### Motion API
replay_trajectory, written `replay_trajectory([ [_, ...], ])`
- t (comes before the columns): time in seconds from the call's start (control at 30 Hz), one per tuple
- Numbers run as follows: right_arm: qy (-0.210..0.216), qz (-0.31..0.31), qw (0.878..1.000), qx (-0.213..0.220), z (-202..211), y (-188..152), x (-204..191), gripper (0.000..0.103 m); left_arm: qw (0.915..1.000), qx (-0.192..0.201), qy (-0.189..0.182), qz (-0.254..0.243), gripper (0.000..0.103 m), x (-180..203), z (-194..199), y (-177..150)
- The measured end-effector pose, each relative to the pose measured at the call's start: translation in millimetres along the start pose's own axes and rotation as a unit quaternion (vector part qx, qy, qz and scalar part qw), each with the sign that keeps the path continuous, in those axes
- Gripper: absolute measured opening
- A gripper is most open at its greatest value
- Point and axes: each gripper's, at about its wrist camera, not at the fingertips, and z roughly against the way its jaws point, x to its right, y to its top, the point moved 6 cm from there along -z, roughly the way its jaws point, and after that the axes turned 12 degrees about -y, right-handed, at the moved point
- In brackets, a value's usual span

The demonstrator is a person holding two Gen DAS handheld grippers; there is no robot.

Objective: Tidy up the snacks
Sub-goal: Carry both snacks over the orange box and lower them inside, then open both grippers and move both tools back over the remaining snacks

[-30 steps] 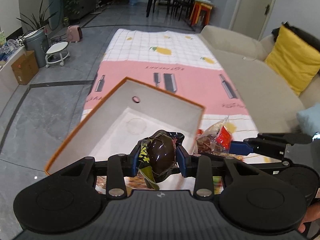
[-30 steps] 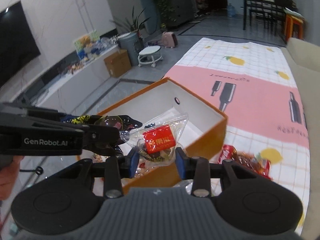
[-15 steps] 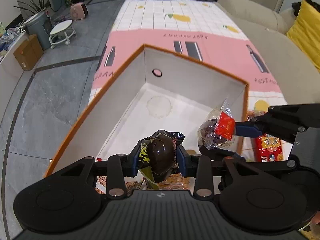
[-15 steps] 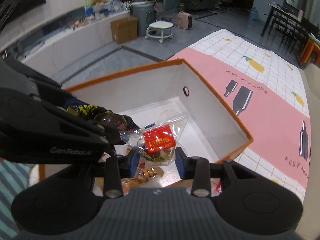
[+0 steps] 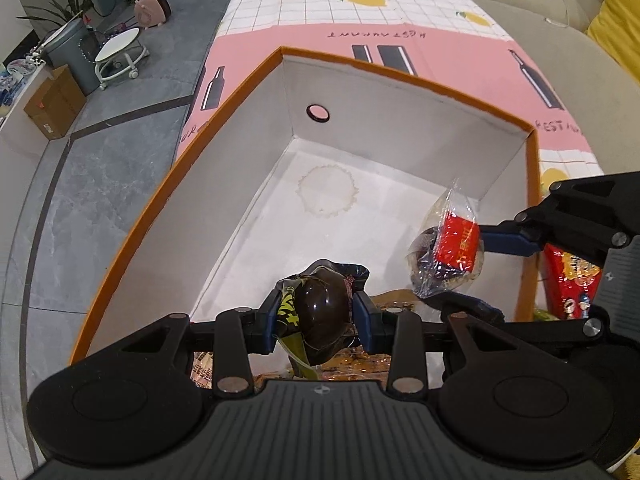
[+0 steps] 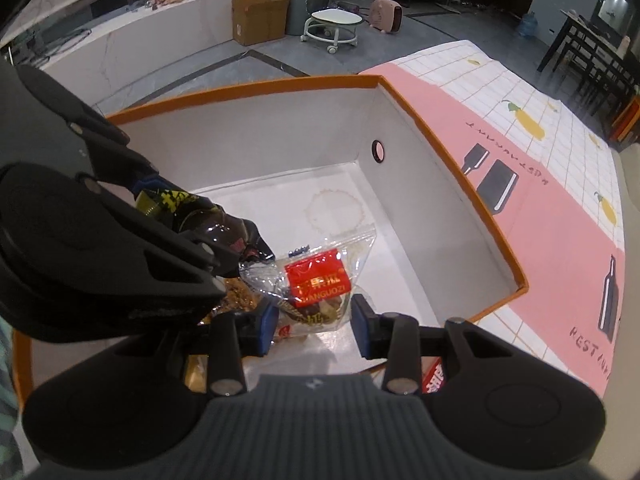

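An orange box with white inside [image 5: 400,92] [image 6: 460,184] stands on the tablecloth. My left gripper [image 5: 318,316] is shut on a dark brown snack packet [image 5: 322,312] and holds it over the box's near end; the packet also shows in the right wrist view [image 6: 208,224]. My right gripper [image 6: 314,318] is shut on a clear bag with a red label [image 6: 316,280] and holds it inside the box, right of the left gripper; the bag also shows in the left wrist view [image 5: 450,248]. Golden wrapped snacks [image 5: 384,308] lie on the box floor under both grippers.
A red snack packet [image 5: 568,280] lies on the cloth outside the box's right wall. The pink and white tablecloth [image 5: 360,8] runs on beyond the box. A beige sofa [image 5: 592,60] is to the right, grey floor [image 5: 80,180] to the left.
Both grippers have moved forward and down over the box with their snacks still held. The clear bag now hangs inside the box, past its right wall.
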Motion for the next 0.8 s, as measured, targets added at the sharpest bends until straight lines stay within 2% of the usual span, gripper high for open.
replay_trajectory([
  [0.2, -0.006, 0.013, 1.000, 0.004, 1, -3, -5, 0.038, 0.9999, -0.007, 0.008, 0.005, 0.043, -6, -4, -5],
  [0.4, -0.006, 0.017, 1.000, 0.005, 4, -3, -7, 0.043, 0.9998, -0.008, 0.014, 0.008, 0.050, -9, -3, -6],
  [0.47, -0.006, 0.018, 1.000, 0.005, 5, -3, -8, 0.046, 0.9998, -0.006, 0.017, 0.007, 0.056, -9, -2, -6],
  [0.6, -0.009, 0.020, 1.000, 0.006, 5, -2, -7, 0.054, 0.9996, -0.003, 0.025, 0.010, 0.061, -9, 2, -7],
  [0.63, -0.010, 0.019, 1.000, 0.007, 6, -2, -6, 0.057, 0.9995, -0.001, 0.030, 0.009, 0.065, -9, 4, -7],
  [0.8, -0.013, 0.002, 1.000, 0.015, 17, -1, 1, 0.070, 0.9992, 0.031, 0.024, 0.012, 0.073, -6, 24, -3],
])
